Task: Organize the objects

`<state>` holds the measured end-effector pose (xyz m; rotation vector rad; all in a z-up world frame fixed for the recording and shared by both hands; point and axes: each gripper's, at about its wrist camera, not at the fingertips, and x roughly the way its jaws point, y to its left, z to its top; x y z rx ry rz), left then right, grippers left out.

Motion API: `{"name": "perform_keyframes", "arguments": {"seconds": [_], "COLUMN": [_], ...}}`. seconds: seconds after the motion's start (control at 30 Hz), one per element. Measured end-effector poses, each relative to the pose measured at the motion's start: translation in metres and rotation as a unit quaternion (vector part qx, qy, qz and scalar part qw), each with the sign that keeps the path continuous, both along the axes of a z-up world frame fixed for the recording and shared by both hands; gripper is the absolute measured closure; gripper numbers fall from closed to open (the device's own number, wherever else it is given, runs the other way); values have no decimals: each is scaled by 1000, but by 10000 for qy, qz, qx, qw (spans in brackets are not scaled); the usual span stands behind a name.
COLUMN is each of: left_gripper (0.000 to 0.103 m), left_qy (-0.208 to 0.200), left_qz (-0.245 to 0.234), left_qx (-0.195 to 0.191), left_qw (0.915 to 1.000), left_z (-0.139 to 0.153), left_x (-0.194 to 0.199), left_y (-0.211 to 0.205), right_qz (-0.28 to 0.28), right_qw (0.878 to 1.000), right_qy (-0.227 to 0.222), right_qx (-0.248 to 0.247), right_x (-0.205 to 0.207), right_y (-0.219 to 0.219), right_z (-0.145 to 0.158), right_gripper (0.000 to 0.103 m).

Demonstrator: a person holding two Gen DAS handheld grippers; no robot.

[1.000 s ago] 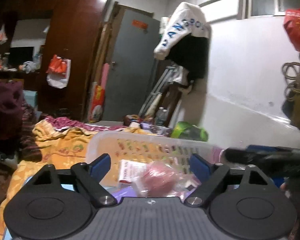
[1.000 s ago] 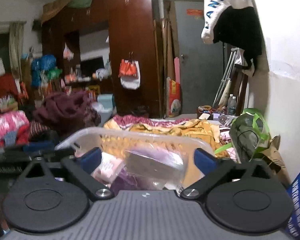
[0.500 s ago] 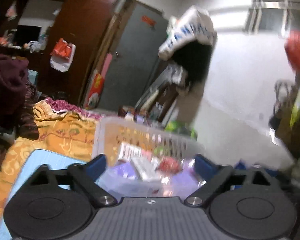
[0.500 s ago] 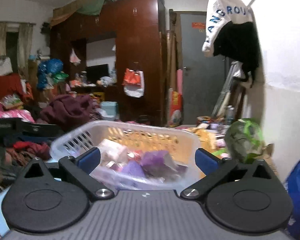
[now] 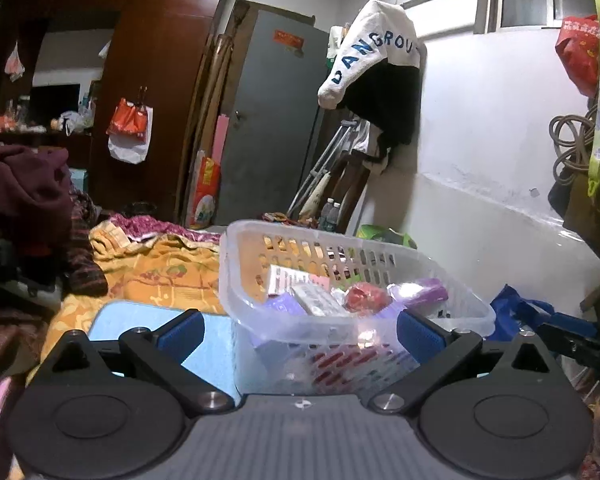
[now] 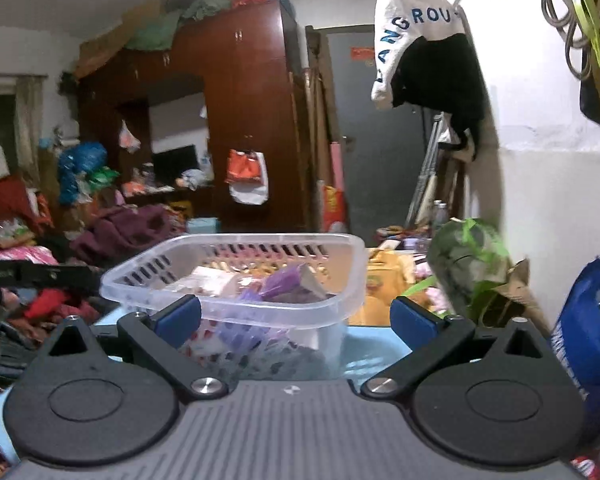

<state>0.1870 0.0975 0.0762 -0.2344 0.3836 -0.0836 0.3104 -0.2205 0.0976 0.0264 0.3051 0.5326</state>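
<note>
Left gripper (image 5: 298,330) is spread fully wide, blue pads either side of the near end of the clear plastic basket (image 5: 440,280), not touching it and holding nothing. Right gripper (image 6: 294,316) is also spread, nothing pinched; the basket (image 6: 352,276) sits just ahead between its pads, and the left pad overlaps the basket's near rim in view, contact not clear.

Basket sits on a light blue surface (image 5: 140,320), exact type unclear. Slotted walls, translucent. Contents: purple packet (image 5: 424,292), red wrapped item (image 5: 366,298), white box with red print (image 5: 284,278), flat blister-type pack (image 5: 316,300). More packets show through the front wall.

Surroundings:
- orange patterned bedsheet (image 5: 160,268) behind and left of the basket
- dark maroon clothes pile (image 5: 24,188) far left
- dark wood wardrobe (image 5: 156,80) with an orange-and-white bag (image 5: 130,128) hanging on it
- grey door (image 5: 272,120) at the back
- white garment with blue lettering (image 5: 368,52) over something black, hung off a rail on the white wall (image 5: 492,160)
- crutches (image 5: 324,164) leaning in the corner
- green bag (image 6: 468,264) and blue bag (image 6: 584,328) right of the basket
- coiled cord (image 5: 568,140) and red bag (image 5: 580,52) on the right wall

Room is cluttered, lighting dim.
</note>
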Motion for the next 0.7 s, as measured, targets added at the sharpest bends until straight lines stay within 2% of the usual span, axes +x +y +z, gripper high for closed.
{"name": "perform_keyframes", "arguments": {"seconds": [0.17,0.33,0.47,0.6,0.7], "left_gripper": [0,0,0,0,0], "left_qy": [106,111,40,-38,-33], "left_qz": [19,-123,-78,-117,20], "left_qx": [59,48,177,114,200], "left_qw": [9999,9999,9998,9999,9998], "left_z": [-9,-16,-19,-20,-19], "left_x": [-9,-24,-32,-39,-40], "left_y": [-4,-10,-16,-17,-21], "right_qz": [34,-80,-115,-91,-54], "right_qw": [9992,9989,9989,9991,9990], "right_qy": [360,427,407,339,341], "right_qx": [-146,-191,-177,-246,-267], "right_x": [2,-3,-6,-11,-14], "right_y": [-2,-3,-2,0,3], "right_z": [-5,-13,-15,-17,-18], "right_gripper": [0,0,0,0,0]}}
